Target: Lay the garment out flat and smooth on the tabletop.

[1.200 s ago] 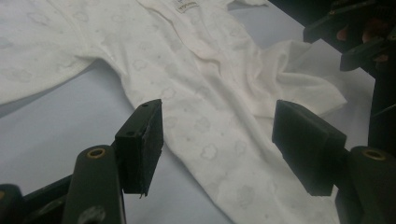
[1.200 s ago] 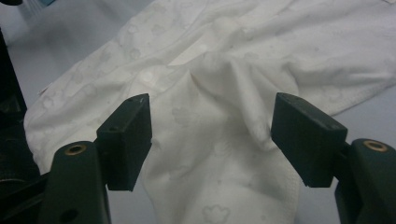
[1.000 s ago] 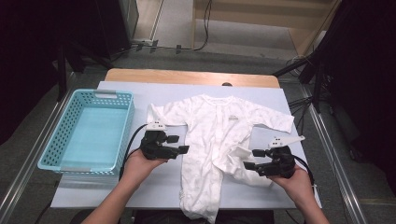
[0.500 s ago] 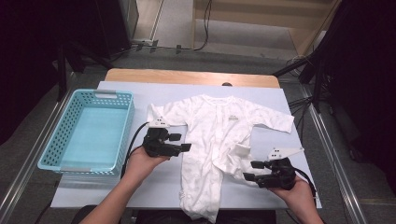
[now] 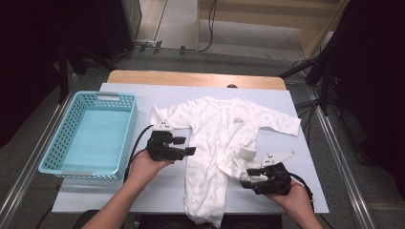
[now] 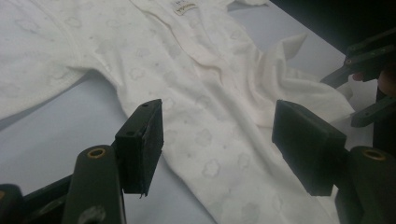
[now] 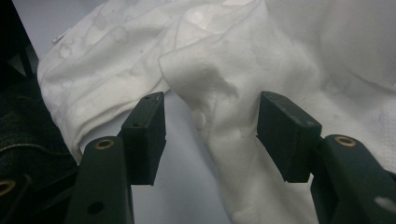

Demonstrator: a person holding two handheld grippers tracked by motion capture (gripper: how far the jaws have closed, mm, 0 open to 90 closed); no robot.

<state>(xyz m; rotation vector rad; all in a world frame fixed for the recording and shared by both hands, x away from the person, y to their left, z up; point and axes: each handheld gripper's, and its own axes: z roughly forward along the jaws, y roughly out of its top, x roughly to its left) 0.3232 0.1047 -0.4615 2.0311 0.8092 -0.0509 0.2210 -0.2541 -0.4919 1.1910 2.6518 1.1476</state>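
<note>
The right tongs (image 7: 210, 126) stand with jaws parted and have just been closing; a folded flap of the white, soft cotton baby romper (image 5: 217, 143) lies in the gap between them, but the pads do not press on it yet. The left tongs (image 6: 217, 140) are also parted, hovering just above the romper's body with nothing pinched between the pads. In the high view the left tongs (image 5: 184, 150) sit at the romper's left edge below the sleeve, and the right tongs (image 5: 253, 179) sit beside the turned-up leg on the right. The romper lies face up in the middle of the pale blue-grey tabletop (image 5: 296, 191), sleeves spread, one leg hanging toward the near edge and the other leg doubled back on itself. The fabric is thin and limp, printed with faint cloud shapes, with a small label at the chest and snap buttons along the front. By my reading, folding has barely begun: only that leg is turned over, and the sleeves and body are still to be folded. The light-blue plastic basket with a perforated lattice wall (image 5: 52, 152) stands at the left of the tabletop, well apart from the romper, probably where the romper goes at the end.
</note>
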